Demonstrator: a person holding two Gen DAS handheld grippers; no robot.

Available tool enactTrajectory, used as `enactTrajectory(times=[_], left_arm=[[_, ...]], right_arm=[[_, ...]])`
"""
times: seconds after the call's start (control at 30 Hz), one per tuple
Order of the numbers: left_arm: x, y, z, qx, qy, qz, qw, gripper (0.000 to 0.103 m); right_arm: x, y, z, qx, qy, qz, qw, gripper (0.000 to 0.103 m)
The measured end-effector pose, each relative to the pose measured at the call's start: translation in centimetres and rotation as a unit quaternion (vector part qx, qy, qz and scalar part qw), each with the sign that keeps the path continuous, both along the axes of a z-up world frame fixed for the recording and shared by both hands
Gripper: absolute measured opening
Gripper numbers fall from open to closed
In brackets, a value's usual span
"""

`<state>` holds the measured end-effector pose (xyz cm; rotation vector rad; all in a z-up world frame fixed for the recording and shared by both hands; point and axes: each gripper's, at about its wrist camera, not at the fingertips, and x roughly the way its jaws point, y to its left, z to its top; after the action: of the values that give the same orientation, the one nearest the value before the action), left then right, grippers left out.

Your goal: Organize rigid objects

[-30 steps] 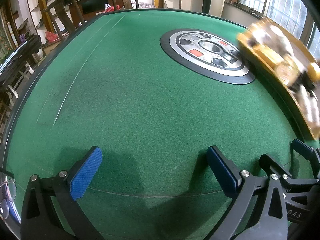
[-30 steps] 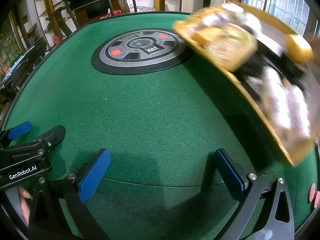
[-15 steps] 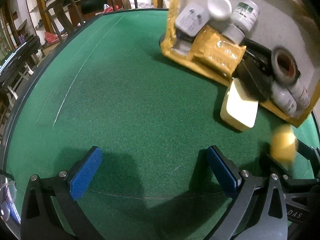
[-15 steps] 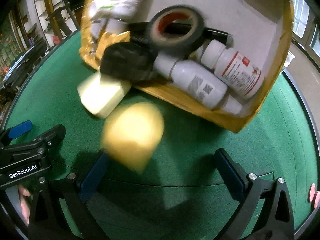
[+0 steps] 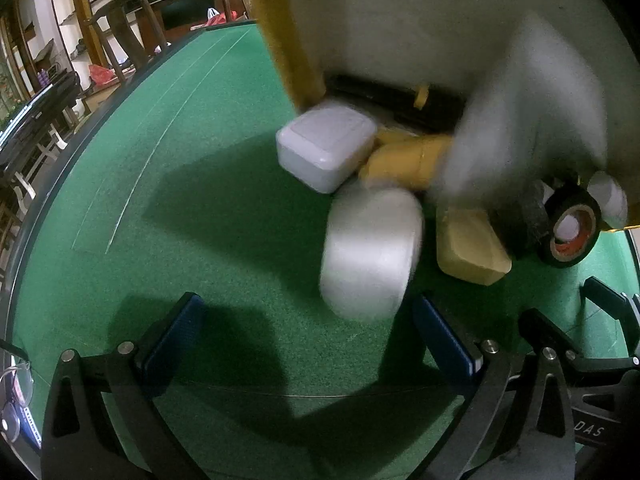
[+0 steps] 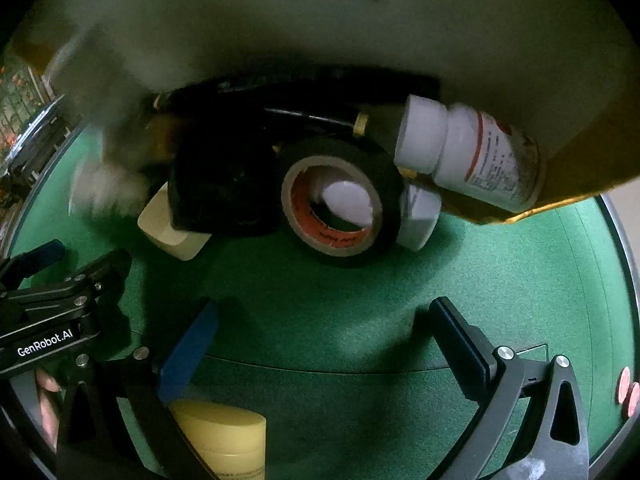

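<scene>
1. Green felt table [image 5: 192,184] fills both views, with dark wooden chairs [image 5: 120,36] and shelving at the far left edge
2. A tilted yellow-rimmed cardboard box [image 5: 400,20] hangs over the far right of the felt, and its contents lie heaped at its lower lip
3. In the heap: a white rounded plastic case [image 5: 326,152], a blurred white round lid [image 5: 372,252], a cream rectangular block [image 5: 472,246], a black roll of tape with an orange core [image 6: 340,200], and a white pill bottle with a red-striped label [image 6: 476,156] lying on its side against the box rim
4. A yellow cylindrical jar [image 6: 224,444] sits apart, near, just under the right gripper
5. The left gripper [image 5: 312,344] and right gripper [image 6: 332,344] both hover above the felt with fingers spread wide, holding nothing
6. Judgement: sorting has not begun; best to wait until the blurred pieces look settled, then take an outlying piece such as the jar or tape first, squarely across its width, so the pile is not knocked
</scene>
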<state>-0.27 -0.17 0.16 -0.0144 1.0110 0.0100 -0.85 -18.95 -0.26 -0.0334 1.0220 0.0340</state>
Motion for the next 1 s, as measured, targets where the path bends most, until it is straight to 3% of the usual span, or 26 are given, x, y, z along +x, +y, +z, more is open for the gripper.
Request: enactTrajectory(times=[1.0], left_arm=[[-0.2, -0.3, 0.1, 0.000, 0.000, -0.002, 1.0000, 0.103]], right_arm=[[0.7, 1.1, -0.3, 0.000, 0.000, 0.000, 1.000, 0.102]])
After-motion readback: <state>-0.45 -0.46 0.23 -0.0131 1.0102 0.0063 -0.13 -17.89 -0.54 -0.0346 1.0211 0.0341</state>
